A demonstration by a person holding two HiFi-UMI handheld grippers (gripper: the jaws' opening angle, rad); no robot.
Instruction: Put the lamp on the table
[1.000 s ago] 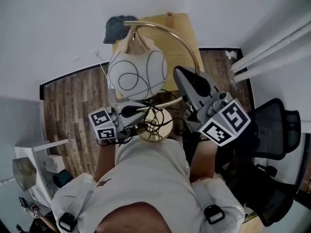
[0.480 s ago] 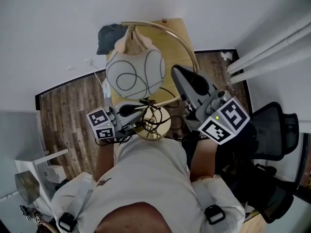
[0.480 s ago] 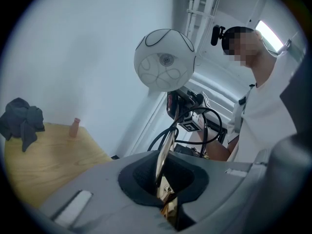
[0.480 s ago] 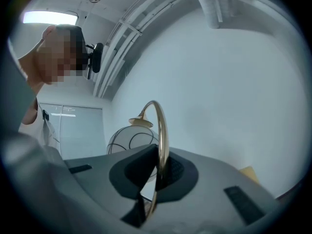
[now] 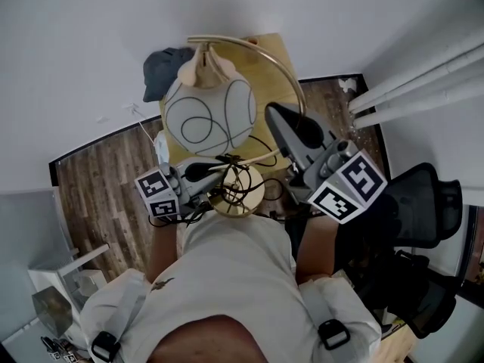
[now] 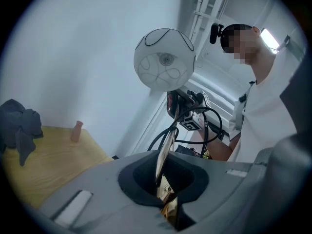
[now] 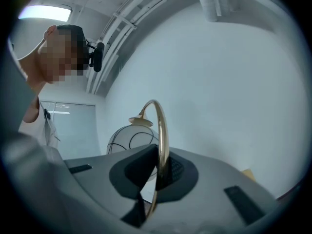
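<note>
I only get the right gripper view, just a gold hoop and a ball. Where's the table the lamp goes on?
Observer: The wooden table stands right ahead, against the white wall.
Operator: Is stuff on it?
Observer: Yes, a crumpled dark grey cloth lies near its far left corner.
Operator: What's my other gripper doing?
Observer: The left gripper is shut on the stem of the lamp, near its round gold base.
</note>
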